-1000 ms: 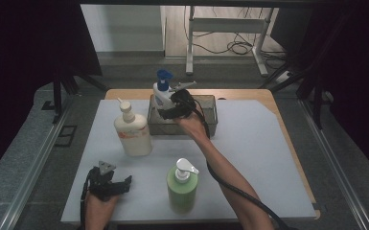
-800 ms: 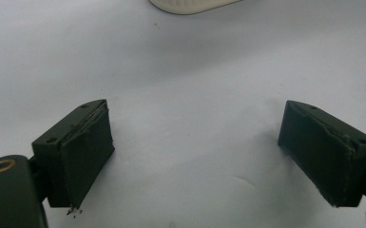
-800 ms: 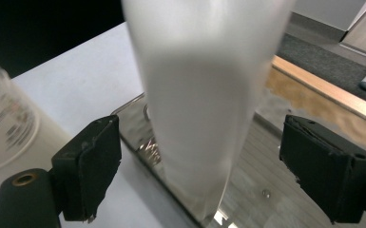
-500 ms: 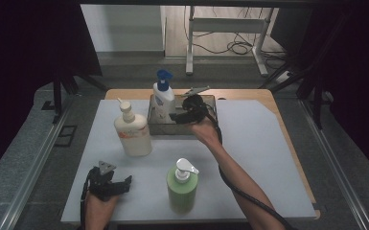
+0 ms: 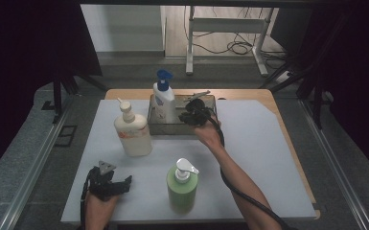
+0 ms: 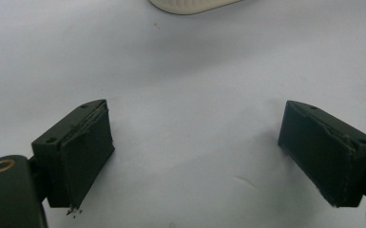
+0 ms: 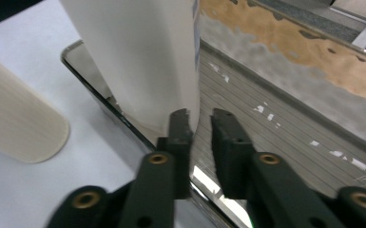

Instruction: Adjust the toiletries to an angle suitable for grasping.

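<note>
From above, the right gripper [image 5: 191,115] sits over a metal tray [image 5: 203,128] at the far side of the white mat [image 5: 259,158], just right of a white bottle [image 5: 163,100] with a blue pump standing upright in the tray's left end. The right gripper view adds what the high view cannot: the two black jaws have just been closing and now stand nearly together with only a narrow slit between them and nothing in it, their tips just beside the bottle's [image 7: 138,57] lower wall. Whether they touch it cannot be told. It also shows the tray's [image 7: 285,123] ribbed grey floor, bare to the right of the bottle.

The bottle is tall, plain white, with a blue label edge on one side.

The left gripper [image 5: 106,184] rests near the mat's near left corner; its own view shows its jaws [image 6: 209,156] spread wide over bare mat, holding nothing.

Outside the tray, a cream pump bottle [image 5: 132,132] stands just left of it, and a green pump bottle [image 5: 182,189] stands near the front edge, between the two hands.
</note>
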`<state>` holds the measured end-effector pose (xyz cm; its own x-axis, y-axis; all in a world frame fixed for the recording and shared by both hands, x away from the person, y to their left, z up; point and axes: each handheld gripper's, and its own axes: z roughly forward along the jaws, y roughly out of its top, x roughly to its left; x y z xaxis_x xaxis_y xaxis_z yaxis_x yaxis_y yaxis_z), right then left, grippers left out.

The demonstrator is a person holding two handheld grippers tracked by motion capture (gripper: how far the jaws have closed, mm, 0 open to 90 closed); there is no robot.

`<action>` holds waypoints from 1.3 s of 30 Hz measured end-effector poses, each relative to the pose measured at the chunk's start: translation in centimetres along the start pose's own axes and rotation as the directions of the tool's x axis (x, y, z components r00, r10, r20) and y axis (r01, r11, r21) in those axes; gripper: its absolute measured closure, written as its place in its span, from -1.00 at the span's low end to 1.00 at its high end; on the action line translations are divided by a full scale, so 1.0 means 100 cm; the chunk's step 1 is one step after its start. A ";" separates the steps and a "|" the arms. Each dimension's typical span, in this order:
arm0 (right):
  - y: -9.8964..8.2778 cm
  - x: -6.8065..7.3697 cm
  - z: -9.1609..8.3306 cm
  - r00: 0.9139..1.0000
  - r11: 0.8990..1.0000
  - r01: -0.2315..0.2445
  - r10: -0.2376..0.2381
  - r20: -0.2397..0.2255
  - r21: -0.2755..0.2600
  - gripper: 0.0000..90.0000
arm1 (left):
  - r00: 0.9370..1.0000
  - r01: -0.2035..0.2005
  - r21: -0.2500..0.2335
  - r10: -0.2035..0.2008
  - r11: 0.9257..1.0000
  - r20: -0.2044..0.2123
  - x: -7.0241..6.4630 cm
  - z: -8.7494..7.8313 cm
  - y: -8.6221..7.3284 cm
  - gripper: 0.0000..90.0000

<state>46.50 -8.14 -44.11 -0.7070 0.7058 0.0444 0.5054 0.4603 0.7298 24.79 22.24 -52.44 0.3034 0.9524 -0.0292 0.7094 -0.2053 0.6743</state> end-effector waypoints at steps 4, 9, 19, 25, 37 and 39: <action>0.000 -0.001 0.010 1.000 0.999 -0.027 0.026 0.016 0.018 0.99 | 1.000 0.000 0.002 0.000 1.000 0.000 0.000 0.000 0.000 -0.77; 0.003 -0.001 0.021 0.998 0.997 -0.043 0.040 0.047 0.070 1.00 | 1.000 -0.001 0.001 0.001 1.000 0.000 0.000 0.000 0.000 -0.77; 0.010 0.003 0.038 0.997 0.992 -0.054 0.047 0.057 0.114 1.00 | 1.000 0.001 0.000 -0.001 1.000 0.001 0.000 0.000 0.000 -0.77; 0.009 0.000 0.042 0.996 0.989 -0.086 0.081 0.047 0.119 1.00 | 1.000 -0.001 0.001 0.001 1.000 0.000 0.000 0.000 0.000 -0.77; 0.012 0.006 0.048 0.996 0.989 -0.083 0.080 0.033 0.118 0.97 | 1.000 0.000 0.001 0.000 1.000 0.000 0.000 0.000 0.001 -0.78; 0.012 0.007 0.048 0.996 0.989 -0.081 0.078 0.030 0.120 0.96 | 1.000 0.000 0.001 0.000 1.000 0.000 0.000 0.000 0.001 -0.78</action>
<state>49.02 -4.51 -46.46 -0.6499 0.7557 0.0805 0.6168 0.4626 0.6368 24.87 22.21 -52.42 0.3037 0.9523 -0.0293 0.7099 -0.2056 0.6736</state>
